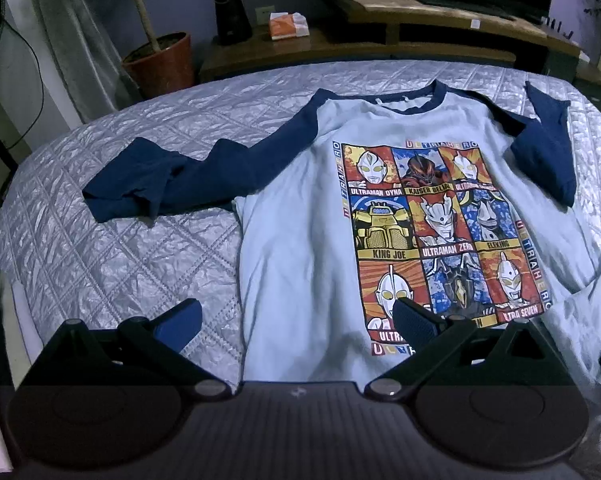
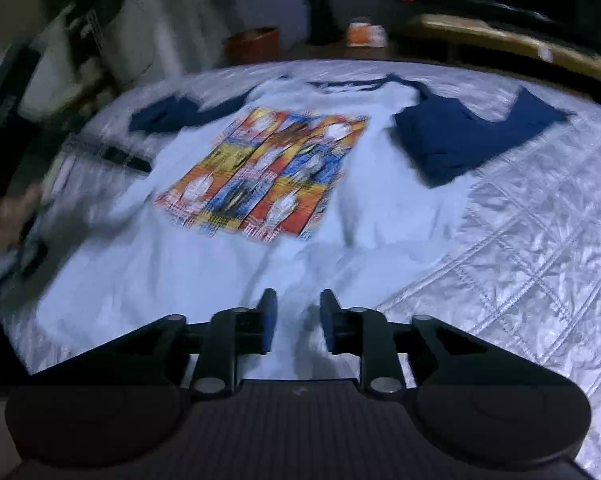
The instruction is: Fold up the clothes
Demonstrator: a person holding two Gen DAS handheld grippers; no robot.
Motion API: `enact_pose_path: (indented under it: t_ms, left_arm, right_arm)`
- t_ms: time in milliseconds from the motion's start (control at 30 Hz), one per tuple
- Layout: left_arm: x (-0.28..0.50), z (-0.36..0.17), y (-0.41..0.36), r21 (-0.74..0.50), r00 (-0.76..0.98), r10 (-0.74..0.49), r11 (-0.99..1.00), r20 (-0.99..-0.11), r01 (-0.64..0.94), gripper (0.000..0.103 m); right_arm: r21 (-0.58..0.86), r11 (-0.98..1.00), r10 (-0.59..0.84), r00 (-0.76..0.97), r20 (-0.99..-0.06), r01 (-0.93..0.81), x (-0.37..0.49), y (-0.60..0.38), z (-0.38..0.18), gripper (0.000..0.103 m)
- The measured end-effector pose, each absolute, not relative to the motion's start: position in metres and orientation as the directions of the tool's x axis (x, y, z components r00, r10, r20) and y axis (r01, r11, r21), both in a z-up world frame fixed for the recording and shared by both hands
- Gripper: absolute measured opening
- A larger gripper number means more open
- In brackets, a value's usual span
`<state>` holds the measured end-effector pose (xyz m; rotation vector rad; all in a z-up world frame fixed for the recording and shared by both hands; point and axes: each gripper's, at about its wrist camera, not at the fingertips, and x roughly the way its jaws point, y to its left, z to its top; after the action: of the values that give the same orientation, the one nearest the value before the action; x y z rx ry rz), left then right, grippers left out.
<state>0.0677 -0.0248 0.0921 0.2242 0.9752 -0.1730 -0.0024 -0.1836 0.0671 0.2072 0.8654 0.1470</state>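
Observation:
A light-blue shirt (image 1: 300, 208) with navy sleeves and a colourful hero print lies face up on the quilted bed cover (image 1: 120, 248), collar away from me. Its left sleeve (image 1: 148, 176) stretches out crumpled; its right sleeve (image 1: 548, 148) is bent upward. My left gripper (image 1: 296, 316) hovers wide open over the shirt's lower left part, one finger above the quilt, the other above the print. The right wrist view is blurred: my right gripper (image 2: 298, 312) hangs over the shirt (image 2: 180, 264) near its hem, jaws a narrow gap apart, pale cloth showing between them.
Beyond the bed stand a potted plant (image 1: 160, 60), a black speaker (image 1: 230, 12), an orange box (image 1: 288, 24) and a wooden bench (image 1: 440, 20) under a screen. A hand (image 2: 4, 208) shows at the left edge of the right wrist view. Bare quilt (image 2: 540, 240) lies right of the shirt.

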Motion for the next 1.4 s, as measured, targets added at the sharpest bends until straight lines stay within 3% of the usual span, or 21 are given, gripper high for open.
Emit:
enact_pose_path:
  t_ms: [267, 333, 367, 567, 867, 967, 1067, 1133, 1267, 1333, 1367, 1400]
  left_arm:
    - [0.067, 0.089, -0.026, 0.115, 0.546, -0.043, 0.961, -0.837, 0.252, 0.101]
    - [0.067, 0.086, -0.027, 0.120, 0.542, -0.040, 0.959, -0.840, 0.256, 0.101]
    - [0.066, 0.085, -0.028, 0.122, 0.540, -0.038, 0.958, -0.841, 0.258, 0.101]
    - [0.065, 0.085, -0.030, 0.127, 0.540, -0.040, 0.955, -0.840, 0.267, 0.101]
    - [0.066, 0.085, -0.030, 0.131, 0.542, -0.036, 0.955, -0.840, 0.266, 0.101]
    - [0.066, 0.085, -0.030, 0.134, 0.542, -0.033, 0.954, -0.839, 0.266, 0.101]
    - [0.067, 0.086, -0.028, 0.134, 0.545, -0.033, 0.955, -0.838, 0.264, 0.101]
    - [0.068, 0.087, -0.026, 0.130, 0.547, -0.035, 0.957, -0.836, 0.260, 0.101]
    - [0.072, 0.092, -0.017, 0.121, 0.556, -0.032, 0.964, -0.831, 0.236, 0.101]
    - [0.074, 0.097, -0.013, 0.120, 0.568, -0.027, 0.968, -0.823, 0.220, 0.101]
    - [0.075, 0.100, -0.011, 0.120, 0.574, -0.024, 0.970, -0.818, 0.211, 0.101]
    - [0.076, 0.103, -0.008, 0.122, 0.582, -0.019, 0.972, -0.813, 0.202, 0.101]
  right_arm:
    - [0.253, 0.967, 0.199, 0.596, -0.778, 0.007, 0.031, -0.188, 0.046, 0.030]
    - [0.239, 0.971, 0.186, 0.594, -0.783, 0.011, 0.031, -0.186, 0.047, 0.014]
    - [0.233, 0.972, 0.184, 0.594, -0.783, 0.006, 0.030, -0.185, 0.048, 0.002]
    - [0.251, 0.968, 0.175, 0.644, -0.745, 0.028, 0.002, -0.193, 0.068, 0.001]
    - [0.401, 0.839, -0.028, 0.765, -0.643, 0.368, -0.105, -0.227, 0.112, 0.001]
    - [0.399, 0.740, -0.131, 0.697, -0.705, 0.542, -0.137, -0.231, 0.099, 0.002]
    - [0.296, 0.699, -0.185, 0.564, -0.805, 0.651, -0.152, -0.236, 0.076, 0.002]
    - [0.214, 0.741, -0.185, 0.499, -0.846, 0.637, -0.152, -0.234, 0.068, 0.004]
    - [-0.037, 0.898, -0.284, 0.513, -0.810, 0.438, -0.142, -0.201, 0.088, 0.010]
    - [-0.053, 0.953, -0.228, 0.592, -0.773, 0.297, -0.129, -0.179, 0.106, 0.015]
    - [-0.042, 0.975, -0.175, 0.638, -0.750, 0.218, -0.122, -0.168, 0.116, 0.026]
    - [-0.035, 0.990, -0.120, 0.678, -0.726, 0.137, -0.114, -0.156, 0.127, 0.045]
